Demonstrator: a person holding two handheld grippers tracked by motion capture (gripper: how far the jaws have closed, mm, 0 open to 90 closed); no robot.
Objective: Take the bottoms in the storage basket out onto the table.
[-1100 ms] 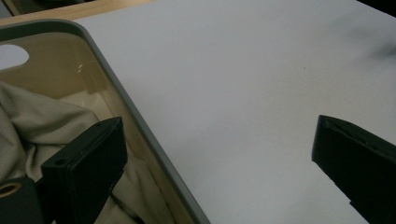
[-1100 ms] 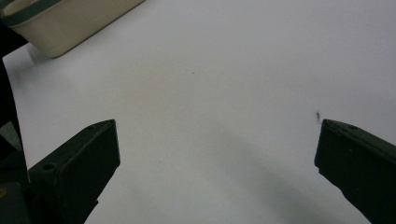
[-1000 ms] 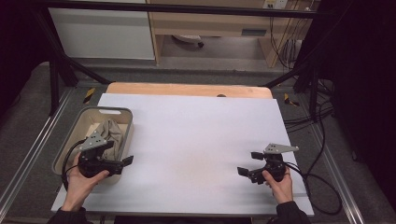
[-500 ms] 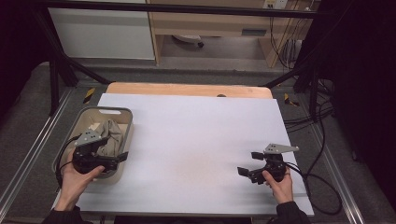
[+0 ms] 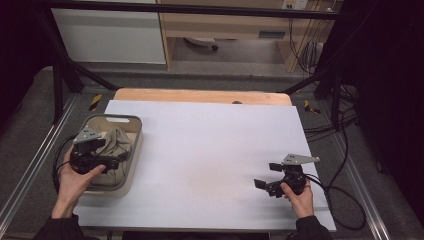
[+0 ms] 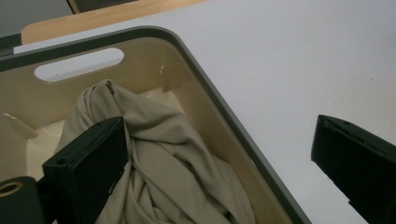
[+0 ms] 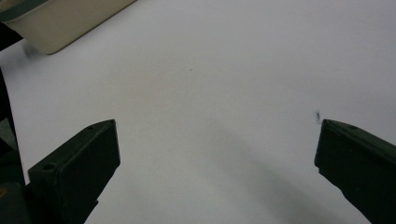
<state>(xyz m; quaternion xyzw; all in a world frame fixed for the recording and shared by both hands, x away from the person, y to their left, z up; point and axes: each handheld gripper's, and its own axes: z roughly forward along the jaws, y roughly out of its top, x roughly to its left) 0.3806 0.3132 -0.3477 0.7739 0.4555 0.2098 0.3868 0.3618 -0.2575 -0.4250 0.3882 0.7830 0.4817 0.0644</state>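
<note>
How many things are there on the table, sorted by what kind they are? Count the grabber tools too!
Grippers: 2, the left gripper and the right gripper
Bins: 1, the beige bin
Cloths: 1, the beige cloth bunched inside the bin
Total: 4

Soft matt beige cloth [image 6: 159,154]; smooth plastic bin [image 6: 224,116]; matt white tabletop [image 5: 210,145]; wooden edge [image 5: 200,95].

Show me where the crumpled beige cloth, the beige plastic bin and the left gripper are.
crumpled beige cloth [image 6: 163,154], left gripper view, on its bunched folds.
beige plastic bin [image 6: 219,109], left gripper view, on its grey rim.
left gripper [image 5: 120,161], high view, midway between its fingertips.
</note>
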